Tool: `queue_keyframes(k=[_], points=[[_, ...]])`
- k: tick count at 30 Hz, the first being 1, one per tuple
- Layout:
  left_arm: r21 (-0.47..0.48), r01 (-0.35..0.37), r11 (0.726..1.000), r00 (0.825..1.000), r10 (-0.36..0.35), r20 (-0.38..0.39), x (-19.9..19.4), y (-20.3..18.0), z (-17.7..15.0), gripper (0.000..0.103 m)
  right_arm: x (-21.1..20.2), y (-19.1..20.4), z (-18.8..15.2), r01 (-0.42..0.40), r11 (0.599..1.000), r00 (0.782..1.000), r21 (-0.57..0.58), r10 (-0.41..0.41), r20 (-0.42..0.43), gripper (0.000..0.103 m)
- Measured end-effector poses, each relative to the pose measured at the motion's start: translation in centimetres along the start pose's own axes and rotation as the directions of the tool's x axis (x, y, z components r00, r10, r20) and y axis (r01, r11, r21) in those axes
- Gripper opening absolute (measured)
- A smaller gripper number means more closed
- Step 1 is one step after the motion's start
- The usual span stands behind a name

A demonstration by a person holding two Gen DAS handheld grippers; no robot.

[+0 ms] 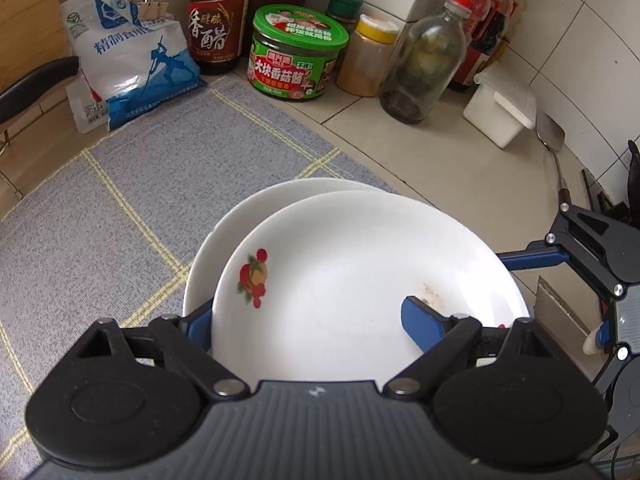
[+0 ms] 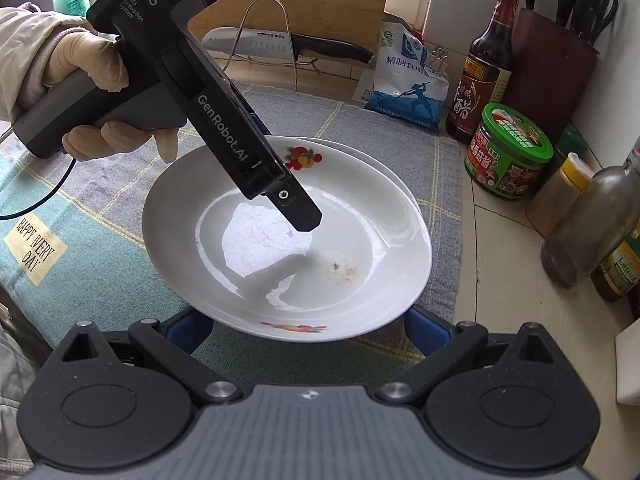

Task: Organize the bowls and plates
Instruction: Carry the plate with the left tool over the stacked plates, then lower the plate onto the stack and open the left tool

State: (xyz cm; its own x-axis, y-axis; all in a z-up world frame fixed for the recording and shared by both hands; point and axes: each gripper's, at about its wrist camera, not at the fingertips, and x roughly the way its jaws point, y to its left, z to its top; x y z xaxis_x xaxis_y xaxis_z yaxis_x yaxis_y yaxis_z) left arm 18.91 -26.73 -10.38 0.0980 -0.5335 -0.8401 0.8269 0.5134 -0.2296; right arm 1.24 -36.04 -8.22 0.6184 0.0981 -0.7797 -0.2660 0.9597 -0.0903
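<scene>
Two white plates with fruit prints lie stacked and offset on a grey checked mat [image 1: 120,208]. The top plate [image 1: 360,272] [image 2: 280,240] has a brown stain in its well; the lower plate [image 1: 224,232] [image 2: 384,164] peeks out behind it. My left gripper [image 1: 312,320] is open and straddles the top plate's near rim: one blue finger is outside the rim, the other is over the well. In the right wrist view, a gloved hand [image 2: 92,76] holds that gripper, and its finger [image 2: 300,208] hangs over the plate. My right gripper [image 2: 308,328] is open, with its tips hidden beneath the plate's near rim.
Along the tiled wall stand a vinegar bottle [image 1: 216,20], a green-lidded jar [image 1: 296,56], a yellow-capped spice jar [image 1: 368,56], a glass bottle [image 1: 428,60] and a white box [image 1: 500,108]. A salt bag [image 1: 128,64] is at the mat's far end. A knife on a wire rack [image 2: 280,46] and a knife block [image 2: 552,68] are behind.
</scene>
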Motion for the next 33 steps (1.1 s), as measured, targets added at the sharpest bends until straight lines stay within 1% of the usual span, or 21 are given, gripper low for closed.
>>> queue_keyframes(k=[14, 20, 29, 33], points=[[-0.002, -0.021, 1.0, 1.0, 0.021, -0.023, -0.8, -0.2, 0.0, 0.093, 0.5, -0.2, 0.1, -0.002, 1.0, 1.0, -0.031, 0.001, -0.004, 0.103], [-0.033, -0.012, 0.999, 1.0, 0.011, -0.023, -1.5, 0.2, -0.3, 0.093, 0.6, -0.1, 0.3, -0.009, 0.999, 1.0, -0.039, 0.01, 0.005, 0.103], [-0.088, -0.017, 0.996, 1.0, 0.017, -0.007, -2.2, 0.6, -0.1, 0.094, 1.1, 0.2, 0.5, -0.015, 0.998, 1.0, -0.067, 0.015, 0.013, 0.103], [-0.103, -0.031, 0.994, 0.999, 0.031, -0.008, -2.3, 0.5, -0.1, 0.094, 1.1, 0.3, 0.4, -0.013, 0.997, 1.0, -0.071, 0.015, 0.016, 0.103]])
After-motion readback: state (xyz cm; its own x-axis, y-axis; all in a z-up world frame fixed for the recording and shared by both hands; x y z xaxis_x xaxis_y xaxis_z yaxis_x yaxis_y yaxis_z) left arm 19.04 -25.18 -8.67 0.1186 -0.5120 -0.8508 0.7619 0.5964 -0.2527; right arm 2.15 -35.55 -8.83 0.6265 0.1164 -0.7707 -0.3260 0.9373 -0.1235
